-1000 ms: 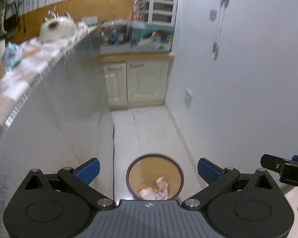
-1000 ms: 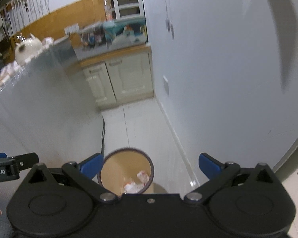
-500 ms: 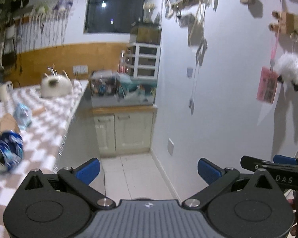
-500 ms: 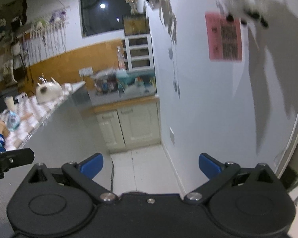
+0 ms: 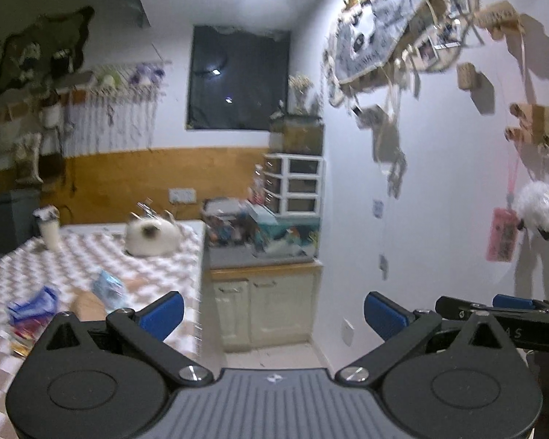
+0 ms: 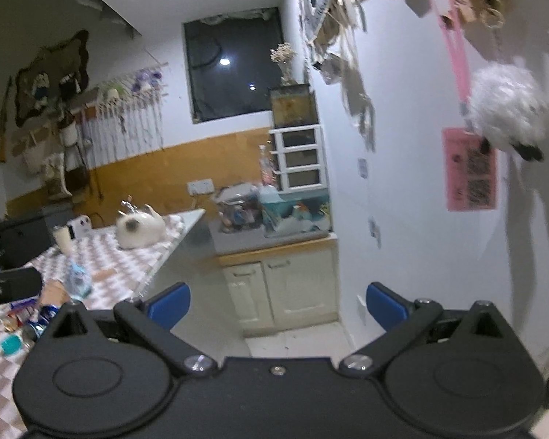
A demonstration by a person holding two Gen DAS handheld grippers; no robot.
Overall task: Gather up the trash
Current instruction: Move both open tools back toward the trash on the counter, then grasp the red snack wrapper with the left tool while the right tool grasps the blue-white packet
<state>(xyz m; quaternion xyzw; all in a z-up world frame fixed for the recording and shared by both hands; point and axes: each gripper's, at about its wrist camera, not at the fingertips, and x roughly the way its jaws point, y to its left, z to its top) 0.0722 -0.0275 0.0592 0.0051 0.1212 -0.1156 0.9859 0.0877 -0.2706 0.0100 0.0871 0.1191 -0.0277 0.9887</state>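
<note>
My left gripper [image 5: 273, 312] is open and empty, held up beside the checkered table [image 5: 91, 259]. Trash lies on the table's near part: a crumpled clear plastic bottle [image 5: 108, 287], a blue wrapper [image 5: 34, 303] and a brown paper piece [image 5: 88, 305]. My right gripper [image 6: 277, 303] is open and empty, to the right of the table [image 6: 102, 256]. In the right wrist view the bottle [image 6: 77, 278], a blue can [image 6: 45, 316] and a teal cap [image 6: 10, 344] show at the left. The trash bin is out of view.
A white cat-shaped teapot [image 5: 152, 236] and a white cup [image 5: 50, 234] stand at the table's far end. A cluttered low cabinet [image 5: 263, 292] fills the far corner. The white wall [image 5: 439, 219] on the right carries hanging decorations. White floor [image 6: 296, 340] lies between table and wall.
Both grippers have tilted up from the trash bin on the floor. The bin has dropped out of view and the table top with its trash has come into view.
</note>
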